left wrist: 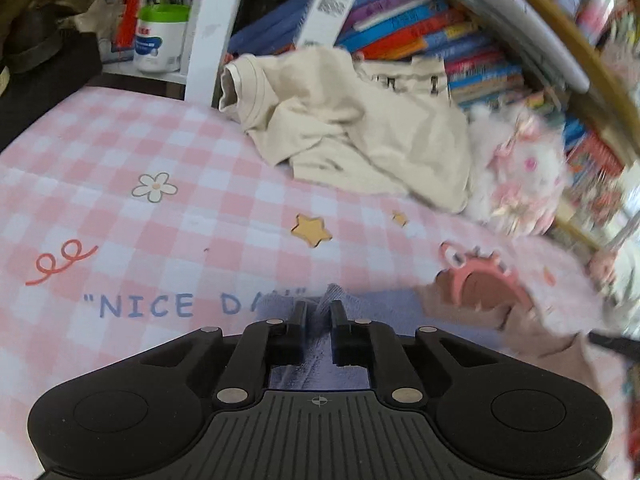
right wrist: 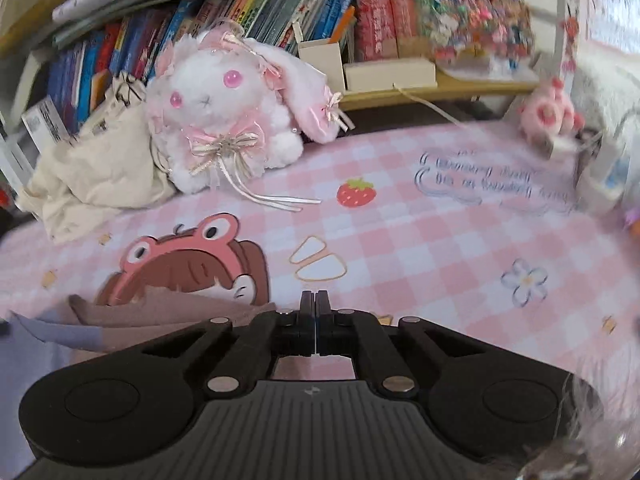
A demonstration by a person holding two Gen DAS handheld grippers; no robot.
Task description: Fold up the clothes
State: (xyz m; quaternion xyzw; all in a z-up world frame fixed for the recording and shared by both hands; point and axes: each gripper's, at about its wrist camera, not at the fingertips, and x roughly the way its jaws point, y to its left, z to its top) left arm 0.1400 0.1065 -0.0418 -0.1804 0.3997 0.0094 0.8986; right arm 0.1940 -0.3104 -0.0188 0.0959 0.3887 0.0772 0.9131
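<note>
While the left gripper [left wrist: 319, 312] pinches a raised fold of the lavender-and-mauve garment [left wrist: 400, 304] at the bench's [left wrist: 120, 152] near edge, ready to fold, its fingers sit narrow on cloth. The right gripper [right wrist: 315, 304] hovers fully closed, seemingly empty; a crumpled beige garment [left wrist: 352, 128] waits at the far edge.

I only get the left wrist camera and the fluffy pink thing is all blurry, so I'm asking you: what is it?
Observer: It's a white plush bunny with pink eyes and ribbon bows, sitting against the beige clothes.
Operator: Is my other gripper open?
Observer: No, the right gripper has its fingers pressed together, low over the pink checked mat.
Operator: Any pictures on the mat over there?
Observer: Yes, a red strawberry is printed beyond the fingertips.
</note>
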